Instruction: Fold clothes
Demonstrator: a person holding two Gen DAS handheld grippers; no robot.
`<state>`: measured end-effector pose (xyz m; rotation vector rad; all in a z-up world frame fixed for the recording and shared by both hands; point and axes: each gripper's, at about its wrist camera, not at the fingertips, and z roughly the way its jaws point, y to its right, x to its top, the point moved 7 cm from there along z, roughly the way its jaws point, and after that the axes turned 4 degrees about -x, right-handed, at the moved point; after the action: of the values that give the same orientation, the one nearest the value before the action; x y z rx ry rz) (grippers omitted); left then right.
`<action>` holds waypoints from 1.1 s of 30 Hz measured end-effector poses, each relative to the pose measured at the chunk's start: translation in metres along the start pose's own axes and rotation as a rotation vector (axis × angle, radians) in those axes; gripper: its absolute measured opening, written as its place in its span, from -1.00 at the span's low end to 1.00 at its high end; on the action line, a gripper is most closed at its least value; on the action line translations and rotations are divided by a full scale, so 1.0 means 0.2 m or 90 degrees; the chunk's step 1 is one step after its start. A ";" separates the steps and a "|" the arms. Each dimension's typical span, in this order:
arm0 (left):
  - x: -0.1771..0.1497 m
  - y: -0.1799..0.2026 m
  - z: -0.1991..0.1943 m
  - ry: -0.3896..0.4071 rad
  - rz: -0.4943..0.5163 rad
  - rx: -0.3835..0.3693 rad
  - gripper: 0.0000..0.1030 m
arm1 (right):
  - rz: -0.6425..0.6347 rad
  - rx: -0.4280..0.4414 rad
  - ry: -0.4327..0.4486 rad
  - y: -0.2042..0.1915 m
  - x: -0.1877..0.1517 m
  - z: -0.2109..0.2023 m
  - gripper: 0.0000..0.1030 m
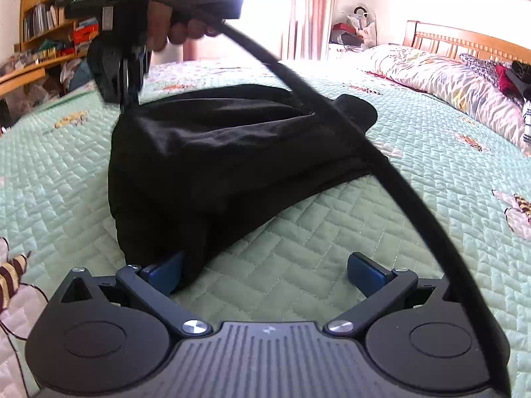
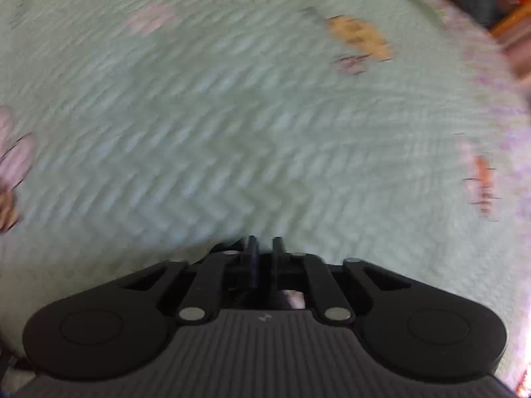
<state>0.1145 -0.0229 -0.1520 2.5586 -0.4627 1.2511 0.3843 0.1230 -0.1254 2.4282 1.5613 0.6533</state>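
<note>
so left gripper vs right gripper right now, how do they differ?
Left gripper: jaws wide open, low over the quilt, one blue pad at the black garment's near edge. Right gripper: jaws shut, at the garment's far corner; whether it pinches cloth I cannot tell. Its view is motion-blurred; the left's is sharp. Both are the same black build.

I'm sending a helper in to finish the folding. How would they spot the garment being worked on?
Look at the big bed with the pale green quilt. In its middle lies the black garment, loosely bunched. It is the only dark plain cloth on the quilt; the other clothes are heaped by the headboard.
</note>
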 end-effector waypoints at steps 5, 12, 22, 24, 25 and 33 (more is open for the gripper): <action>-0.01 0.00 -0.01 0.006 0.002 0.003 0.98 | 0.172 0.008 0.037 0.21 0.01 -0.07 -0.93; 0.00 0.01 -0.01 0.005 0.011 0.014 0.98 | 0.092 0.129 0.023 0.01 0.00 -0.19 0.38; 0.00 0.00 -0.02 0.012 -0.008 0.004 0.98 | 0.034 0.026 -0.041 -0.02 -0.01 0.02 -0.86; 0.00 -0.01 -0.02 0.010 -0.019 -0.005 0.98 | 0.089 -0.023 -0.025 0.11 0.02 0.02 -1.00; 0.00 -0.01 -0.03 0.015 -0.020 -0.005 0.97 | 0.122 -0.047 -0.018 0.17 0.02 0.02 -1.00; 0.08 -0.21 -0.33 0.212 -0.124 0.097 0.98 | 0.241 0.077 0.114 0.14 -0.06 -0.31 0.29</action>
<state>0.0927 0.0377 -0.1031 2.3728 -0.0494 1.6473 0.3754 0.0939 -0.0636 2.8602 1.2336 0.8848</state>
